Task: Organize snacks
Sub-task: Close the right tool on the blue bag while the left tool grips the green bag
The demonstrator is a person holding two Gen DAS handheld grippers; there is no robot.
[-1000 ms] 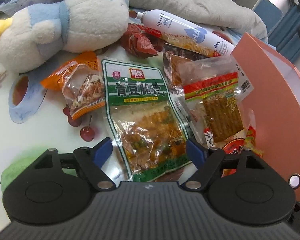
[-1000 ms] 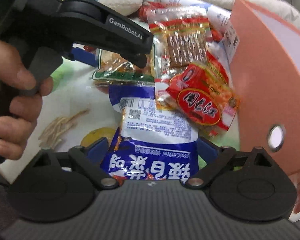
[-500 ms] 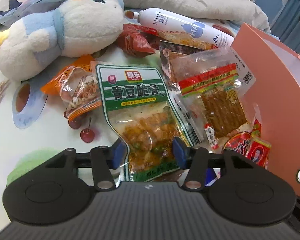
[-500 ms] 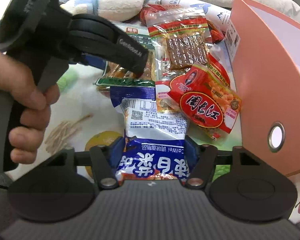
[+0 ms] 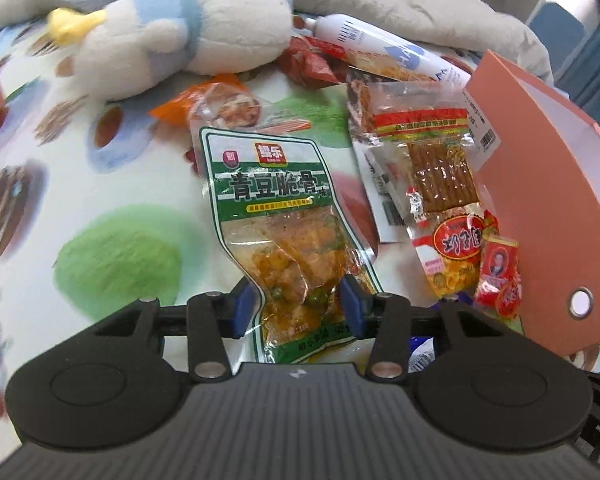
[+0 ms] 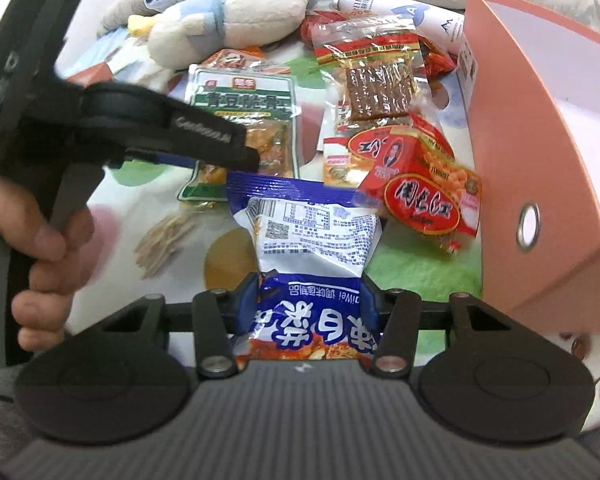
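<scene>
Two hand-held grippers are clamping one snack each: left gripper pinching a green pea-snack pouch, right gripper a blue-and-white packet, jaws just closing in.

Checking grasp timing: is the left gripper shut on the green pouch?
Yes: left gripper, jaws just closing, pinches the green pouch.

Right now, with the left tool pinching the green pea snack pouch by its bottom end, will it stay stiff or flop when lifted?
The green pouch will probably flop: thin film, already crumpled at the left tool. Its lumpy filling looks light. The glossy film may slip.
</scene>
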